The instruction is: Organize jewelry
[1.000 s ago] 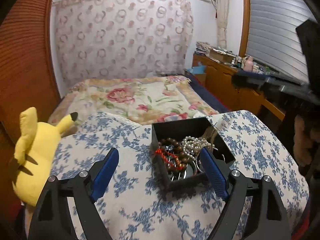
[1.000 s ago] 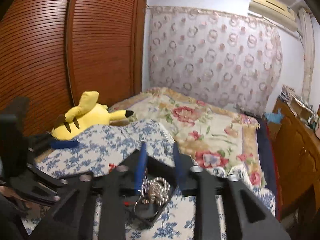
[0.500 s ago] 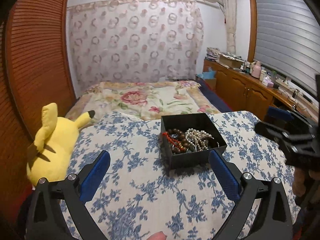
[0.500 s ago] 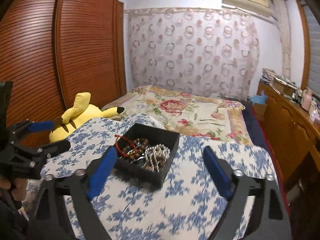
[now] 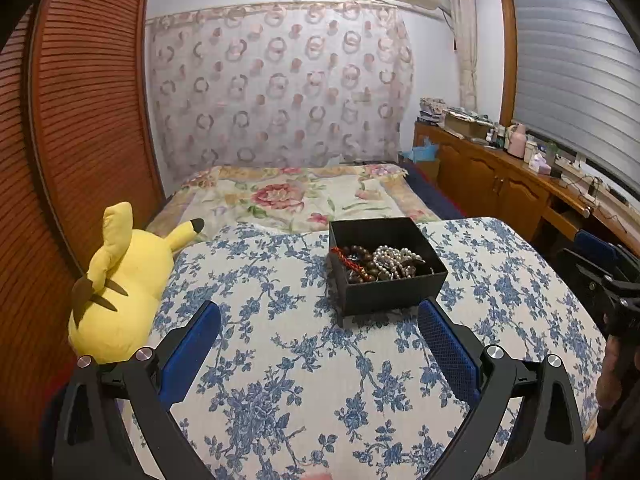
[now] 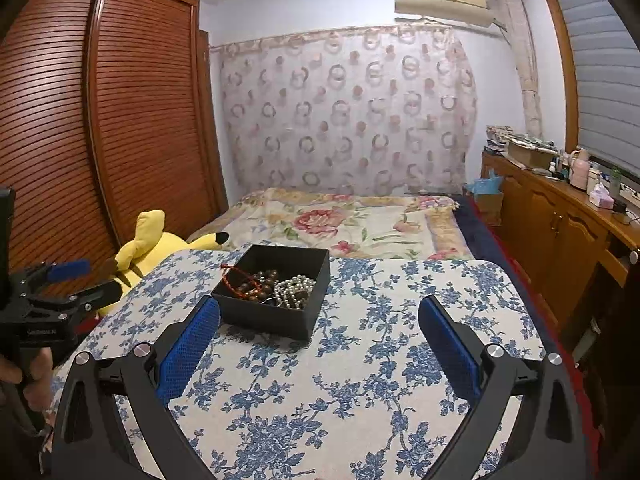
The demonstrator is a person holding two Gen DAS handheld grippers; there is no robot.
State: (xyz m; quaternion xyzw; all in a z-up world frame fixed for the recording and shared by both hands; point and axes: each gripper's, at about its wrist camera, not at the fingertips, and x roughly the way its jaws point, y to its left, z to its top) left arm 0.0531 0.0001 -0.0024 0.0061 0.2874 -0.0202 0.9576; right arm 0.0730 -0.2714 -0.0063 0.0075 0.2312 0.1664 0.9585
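A black jewelry box (image 5: 386, 266) sits on the blue-flowered bench (image 5: 280, 360), holding brown beads (image 5: 360, 264), a pearl strand (image 5: 394, 258) and a red cord bracelet (image 6: 236, 280). The left tongs (image 5: 318, 354) gape wide and empty, the box just beyond them. The right tongs (image 6: 318, 354) are equally spread and empty, the box ahead, toward their left finger.

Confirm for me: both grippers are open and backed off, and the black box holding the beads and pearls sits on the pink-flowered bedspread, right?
Not quite. The black box sits on the blue-flowered cloth, as the left wrist view shows. Left gripper and right gripper are open, short of it.
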